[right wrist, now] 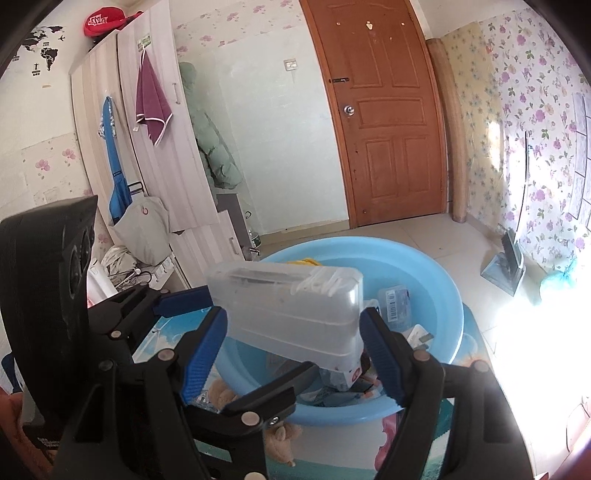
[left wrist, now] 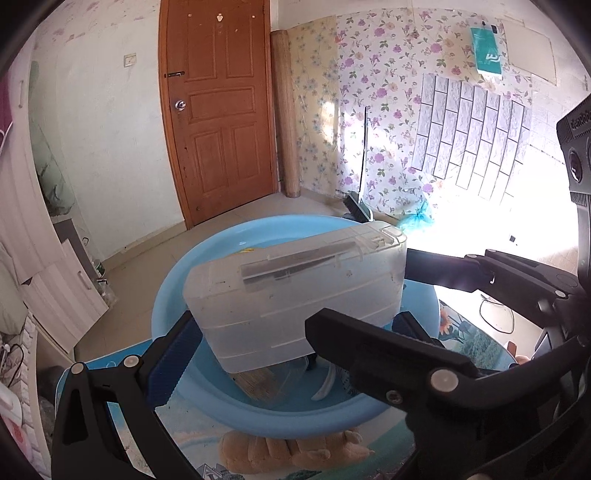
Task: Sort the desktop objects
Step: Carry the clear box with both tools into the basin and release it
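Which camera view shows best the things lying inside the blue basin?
The right wrist view: its blue basin shows open floor beside the held translucent box, with a barcoded packet and a yellow item visible. In the left wrist view the box hides most of the basin.

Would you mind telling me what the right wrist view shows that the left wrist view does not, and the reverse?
Only the right wrist view shows the red cap, the maroon towel and a barcoded packet in the basin. Only the left wrist view shows the teal box on the wall and the brick-pattern panel. Both show the translucent plastic case held over the blue basin, the wooden door and the plush toy.
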A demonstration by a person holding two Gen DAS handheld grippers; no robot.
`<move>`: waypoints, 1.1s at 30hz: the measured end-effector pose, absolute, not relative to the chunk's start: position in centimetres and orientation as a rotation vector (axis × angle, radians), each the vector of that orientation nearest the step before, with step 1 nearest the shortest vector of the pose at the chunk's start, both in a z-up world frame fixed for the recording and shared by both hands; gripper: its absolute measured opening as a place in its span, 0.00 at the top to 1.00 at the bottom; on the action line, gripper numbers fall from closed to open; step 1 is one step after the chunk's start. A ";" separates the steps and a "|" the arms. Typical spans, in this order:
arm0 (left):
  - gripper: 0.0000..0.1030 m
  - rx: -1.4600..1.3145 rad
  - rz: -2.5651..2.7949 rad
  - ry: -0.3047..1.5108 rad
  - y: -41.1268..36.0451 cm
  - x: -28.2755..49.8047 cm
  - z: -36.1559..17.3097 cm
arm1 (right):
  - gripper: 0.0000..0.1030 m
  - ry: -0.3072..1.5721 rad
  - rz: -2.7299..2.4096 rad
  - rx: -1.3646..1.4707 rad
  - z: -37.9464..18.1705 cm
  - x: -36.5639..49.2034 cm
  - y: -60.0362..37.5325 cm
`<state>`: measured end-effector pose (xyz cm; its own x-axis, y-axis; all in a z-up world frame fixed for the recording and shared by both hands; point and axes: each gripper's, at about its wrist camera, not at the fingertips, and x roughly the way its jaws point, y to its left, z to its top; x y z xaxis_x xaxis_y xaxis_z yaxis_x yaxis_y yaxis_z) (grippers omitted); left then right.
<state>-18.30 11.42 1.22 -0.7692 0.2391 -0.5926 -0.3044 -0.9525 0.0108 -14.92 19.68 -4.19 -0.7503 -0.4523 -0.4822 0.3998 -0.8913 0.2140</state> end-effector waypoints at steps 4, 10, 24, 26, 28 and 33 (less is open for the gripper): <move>0.01 -0.902 2.701 0.128 11.6 -19.6 0.7 | 0.28 -0.148 -2.573 0.752 -4.7 -16.3 19.9; 0.01 -0.910 2.670 0.102 11.9 -20.2 0.4 | 0.28 -0.127 -2.580 0.747 -5.2 -17.6 20.1; 0.00 -0.938 2.707 0.034 9.5 -17.9 0.2 | 0.27 -0.163 -2.637 0.819 -6.2 -16.7 21.9; 0.00 -0.940 2.712 0.026 9.1 -17.5 0.2 | 0.27 -0.155 -2.645 0.826 -6.1 -16.4 22.0; 0.00 -0.942 2.717 0.020 8.8 -17.0 0.2 | 0.27 -0.154 -2.644 0.833 -6.0 -15.9 22.1; 0.00 -0.948 2.738 0.025 7.7 -15.5 0.1 | 0.27 -0.132 -2.651 0.835 -5.8 -14.4 22.2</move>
